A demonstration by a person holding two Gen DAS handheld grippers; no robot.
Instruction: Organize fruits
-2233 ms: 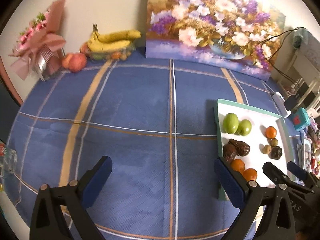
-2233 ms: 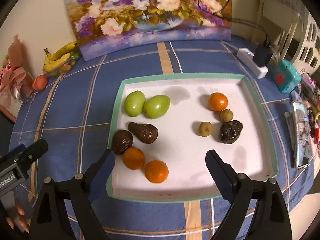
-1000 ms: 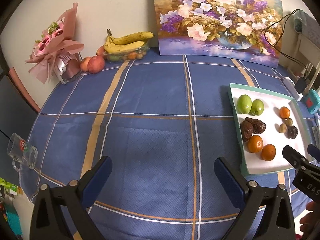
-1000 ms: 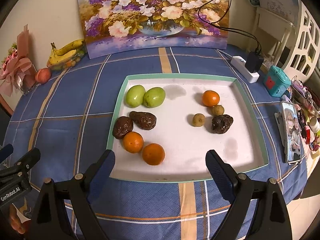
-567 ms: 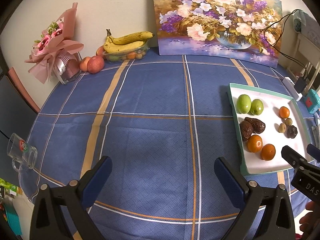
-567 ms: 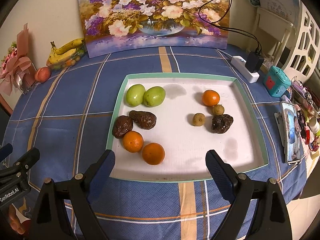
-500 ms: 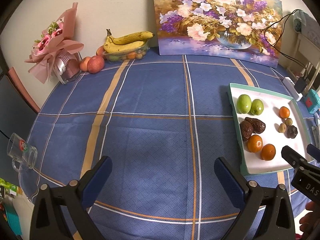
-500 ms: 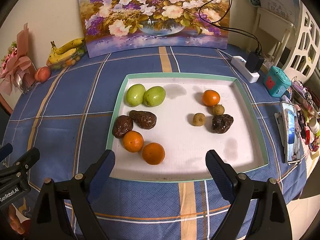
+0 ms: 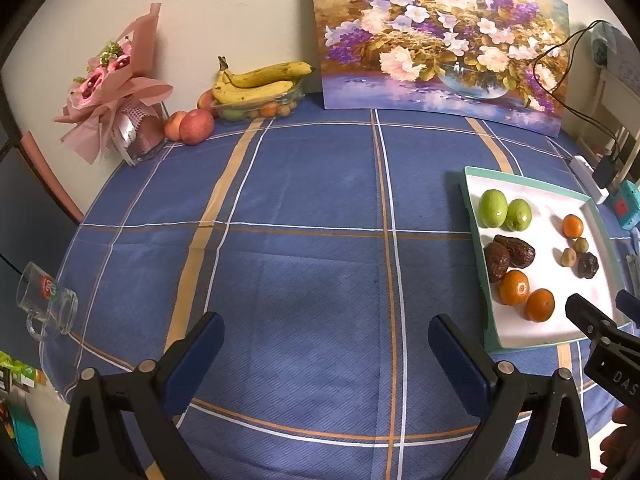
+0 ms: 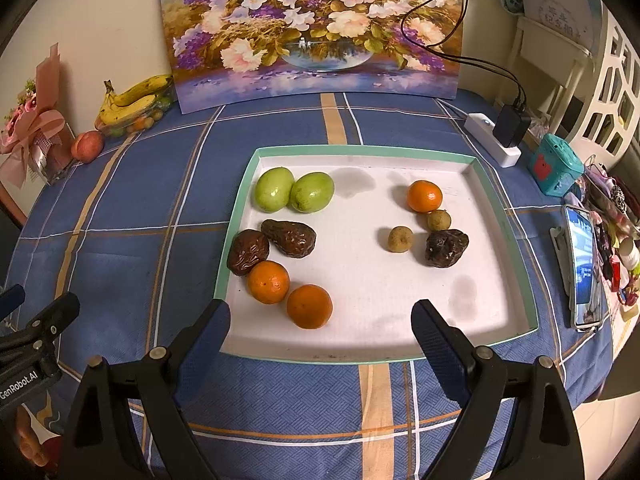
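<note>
Showing only leftward: glass mug (image 9: 46, 304); rightward: phone (image 10: 583, 266)

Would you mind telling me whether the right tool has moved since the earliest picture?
Yes. The right tool has drawn back from the tray: its whole near rim shows now, with tablecloth below.

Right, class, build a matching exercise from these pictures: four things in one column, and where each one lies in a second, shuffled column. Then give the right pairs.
Things:
1. two green fruits
2. lone orange
3. bananas
4. phone

Places:
A. on the cloth, right of the tray
B. far-left corner of the tray
C. by the wall, left of the flower painting
D. right half of the tray, far side

Pairs: 1-B, 2-D, 3-C, 4-A
</note>
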